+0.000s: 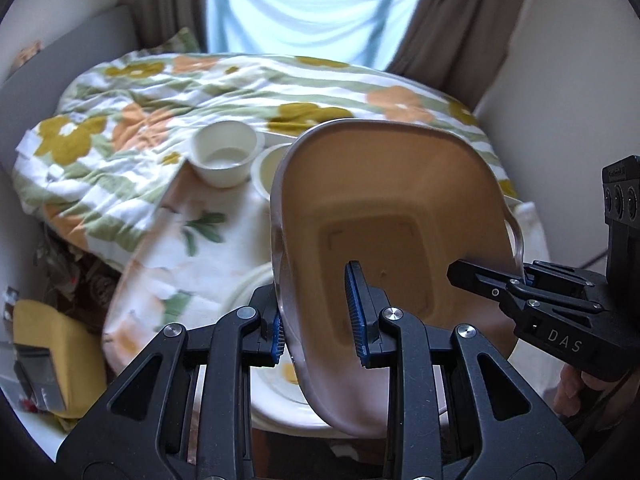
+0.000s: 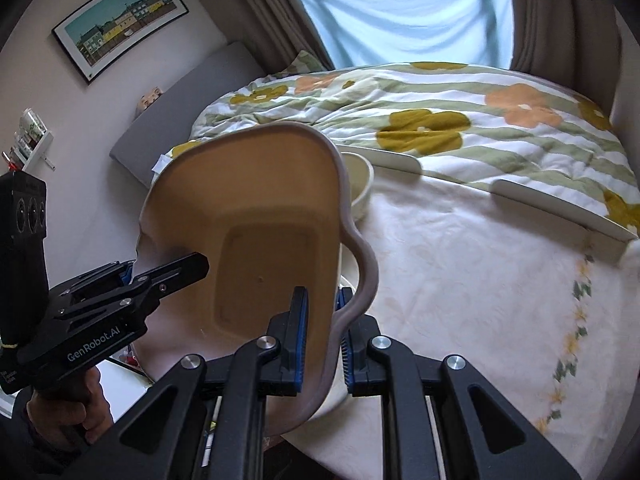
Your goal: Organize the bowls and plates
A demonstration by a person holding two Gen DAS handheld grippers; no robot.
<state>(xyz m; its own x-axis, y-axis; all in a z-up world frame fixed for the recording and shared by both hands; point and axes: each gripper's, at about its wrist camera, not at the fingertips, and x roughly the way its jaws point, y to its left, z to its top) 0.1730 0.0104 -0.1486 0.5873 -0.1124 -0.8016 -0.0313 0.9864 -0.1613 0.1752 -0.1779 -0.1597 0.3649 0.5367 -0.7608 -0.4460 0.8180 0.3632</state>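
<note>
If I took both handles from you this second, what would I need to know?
Left gripper: shut on the tan square bowl, fingers astride its left rim.
Right gripper: shut on the same bowl's opposite, handled rim. The bowl is tilted up, held above a white plate on the bed.
Two small white bowls sit farther back by the floral duvet.
Done: the bowl is lifted. Left: probably setting it down and grouping the rest.

The tan square bowl (image 1: 384, 208) is tilting upright above a white plate (image 1: 280, 396), white bowls (image 1: 226, 152) sitting behind.
</note>
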